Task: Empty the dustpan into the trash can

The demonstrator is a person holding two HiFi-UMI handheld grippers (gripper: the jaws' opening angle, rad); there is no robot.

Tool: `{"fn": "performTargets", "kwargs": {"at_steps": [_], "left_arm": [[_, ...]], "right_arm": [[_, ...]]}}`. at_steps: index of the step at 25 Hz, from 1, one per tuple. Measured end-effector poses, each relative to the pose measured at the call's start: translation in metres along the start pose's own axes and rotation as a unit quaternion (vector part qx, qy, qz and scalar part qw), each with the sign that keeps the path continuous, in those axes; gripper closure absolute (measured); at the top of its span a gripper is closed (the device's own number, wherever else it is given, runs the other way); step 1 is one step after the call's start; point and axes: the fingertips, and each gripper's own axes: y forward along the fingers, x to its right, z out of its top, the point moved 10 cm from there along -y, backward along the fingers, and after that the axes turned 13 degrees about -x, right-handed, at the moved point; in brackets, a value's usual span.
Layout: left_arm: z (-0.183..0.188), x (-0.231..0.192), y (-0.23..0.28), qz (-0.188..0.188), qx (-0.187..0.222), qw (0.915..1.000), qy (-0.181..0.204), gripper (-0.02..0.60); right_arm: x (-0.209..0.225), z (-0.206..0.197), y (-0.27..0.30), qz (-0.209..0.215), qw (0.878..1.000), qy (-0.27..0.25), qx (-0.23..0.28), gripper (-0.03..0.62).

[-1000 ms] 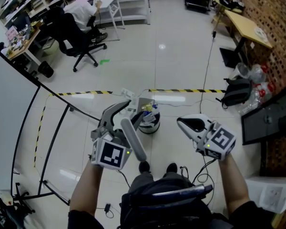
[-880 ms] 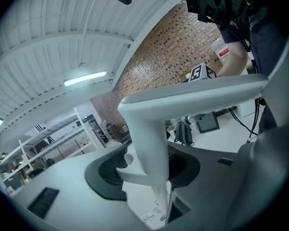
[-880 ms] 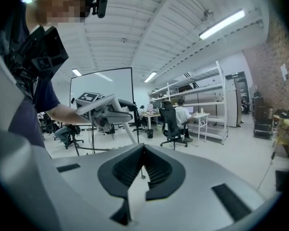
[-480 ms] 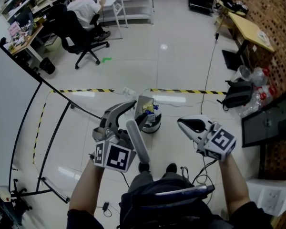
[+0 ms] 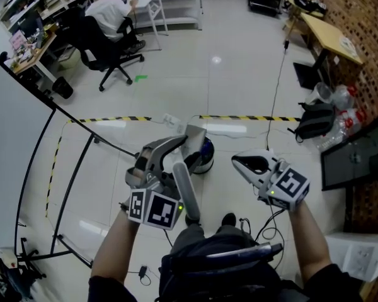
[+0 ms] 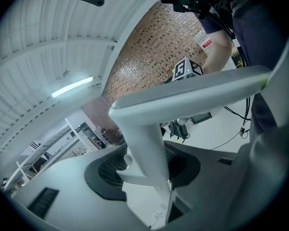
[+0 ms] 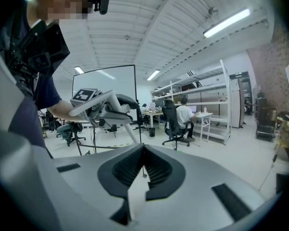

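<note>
Two grippers in head view: left gripper [image 5: 166,162] grips dustpan [image 5: 193,135] by its grey handle [image 5: 184,194], pan tipped over trash can [image 5: 202,158] on the floor; right gripper [image 5: 244,163] beside, apart. Left gripper view: jaws clamped across handle. Right gripper view: jaws closed together, nothing between

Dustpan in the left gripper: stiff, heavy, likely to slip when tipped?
Probably rigid: the dustpan looks like hard plastic, tilted at the trash can. Likely light, yet the left gripper clamps its handle away from the pan, so it may lever. Smooth handle could twist in the jaws.
</note>
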Motion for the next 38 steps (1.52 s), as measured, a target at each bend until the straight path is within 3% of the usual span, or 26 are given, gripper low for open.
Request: {"fn": "performTargets", "kwargs": {"at_steps": [11, 26, 35, 38], "left_arm": [[0.018, 0.033, 0.006, -0.037, 0.002, 0.9949, 0.094, 0.390], [0.038, 0.078, 0.013, -0.056, 0.007, 0.9840, 0.169, 0.390], [0.051, 0.106, 0.014, -0.094, 0.026, 0.9666, 0.237, 0.390], [0.054, 0.116, 0.016, -0.106, 0.030, 0.9566, 0.270, 0.390]], "right_arm": [[0.000, -0.019, -0.010, -0.007, 1.000, 0.021, 0.006, 0.579], [0.010, -0.049, -0.028, -0.001, 0.999, 0.045, 0.017, 0.579], [0.019, -0.063, -0.034, 0.005, 0.998, 0.053, 0.021, 0.579], [0.023, -0.067, -0.038, 0.005, 0.998, 0.053, 0.024, 0.579]]}}
